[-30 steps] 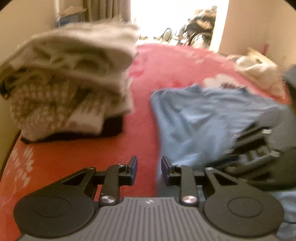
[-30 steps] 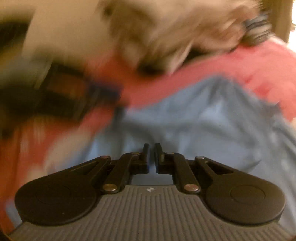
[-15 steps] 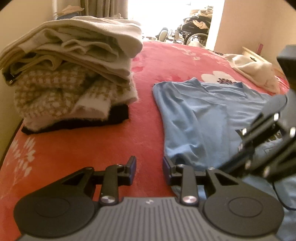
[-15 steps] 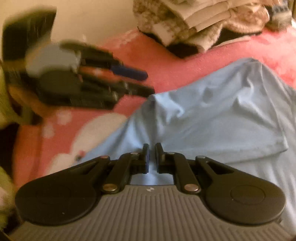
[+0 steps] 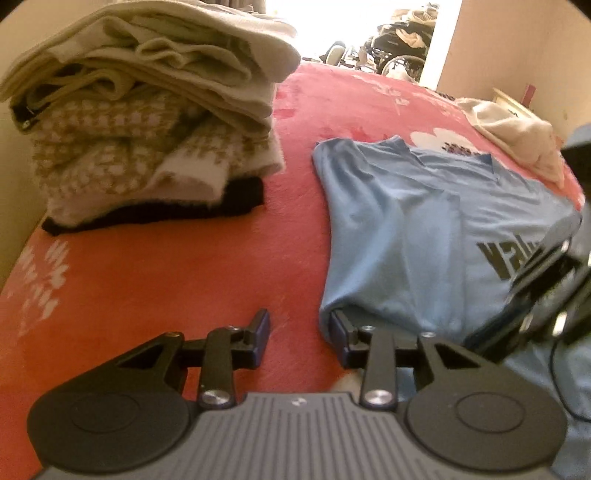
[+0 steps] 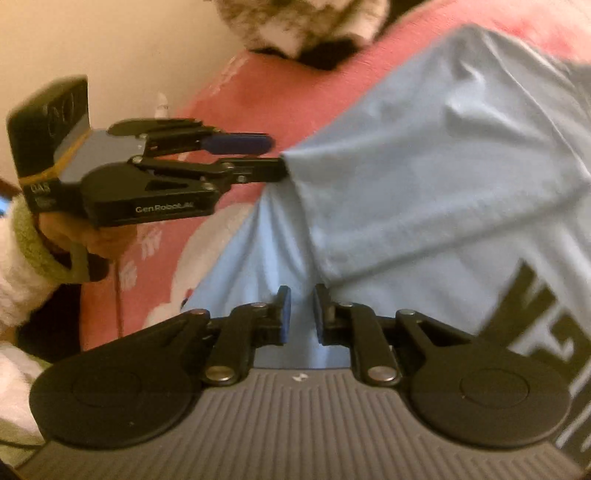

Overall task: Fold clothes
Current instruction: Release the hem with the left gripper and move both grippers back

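Shirt, light blue, part-folded, wrinkled

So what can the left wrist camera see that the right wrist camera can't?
Only the left wrist view shows the whole stack of folded clothes, the cream garment at the far side of the bed and the bright doorway.

Only the right wrist view shows the hand with a fluffy sleeve holding the left gripper.

Both show the blue T-shirt with dark letters on the red bedcover. Both grippers are opening; the right gripper has no cloth pinched.
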The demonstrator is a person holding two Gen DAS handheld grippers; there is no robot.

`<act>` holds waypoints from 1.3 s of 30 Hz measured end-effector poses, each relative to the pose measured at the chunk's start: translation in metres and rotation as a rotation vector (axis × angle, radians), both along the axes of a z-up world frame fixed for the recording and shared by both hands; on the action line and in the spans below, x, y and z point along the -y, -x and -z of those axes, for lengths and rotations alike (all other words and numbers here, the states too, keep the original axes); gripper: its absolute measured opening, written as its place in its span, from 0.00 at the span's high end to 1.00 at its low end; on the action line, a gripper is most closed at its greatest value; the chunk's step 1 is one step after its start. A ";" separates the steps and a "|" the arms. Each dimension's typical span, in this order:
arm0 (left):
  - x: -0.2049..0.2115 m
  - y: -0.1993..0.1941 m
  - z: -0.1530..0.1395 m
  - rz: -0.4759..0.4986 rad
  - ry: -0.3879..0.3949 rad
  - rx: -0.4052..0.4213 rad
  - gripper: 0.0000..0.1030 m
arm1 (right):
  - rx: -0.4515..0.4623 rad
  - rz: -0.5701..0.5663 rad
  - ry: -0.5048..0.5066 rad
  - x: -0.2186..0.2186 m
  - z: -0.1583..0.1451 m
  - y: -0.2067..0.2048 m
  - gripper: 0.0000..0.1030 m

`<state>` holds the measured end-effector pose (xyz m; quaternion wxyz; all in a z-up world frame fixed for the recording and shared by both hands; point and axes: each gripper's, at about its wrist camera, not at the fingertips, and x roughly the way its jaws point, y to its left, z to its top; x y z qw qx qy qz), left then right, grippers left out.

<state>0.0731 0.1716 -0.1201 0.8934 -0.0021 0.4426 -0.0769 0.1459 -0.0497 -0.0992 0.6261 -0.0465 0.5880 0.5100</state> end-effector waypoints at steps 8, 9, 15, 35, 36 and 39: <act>-0.005 0.016 -0.031 -0.052 0.042 0.074 0.67 | 0.126 0.331 -0.023 0.053 -0.016 -0.052 0.86; 0.004 0.011 -0.031 -0.039 0.052 0.086 0.67 | 0.154 0.359 -0.006 0.053 -0.011 -0.056 0.86; 0.045 -0.023 -0.016 -0.015 0.058 0.067 0.68 | 0.211 0.416 0.040 0.066 0.001 -0.050 0.88; 0.163 -0.038 -0.021 0.174 0.131 0.118 0.59 | 0.118 1.749 -0.115 0.437 0.008 0.037 0.48; 0.174 -0.038 -0.020 0.196 0.137 0.117 0.59 | 0.098 1.765 -0.112 0.444 0.017 0.032 0.48; 0.205 -0.035 -0.016 0.264 0.152 0.108 0.59 | 0.090 1.773 -0.130 0.454 0.034 0.017 0.47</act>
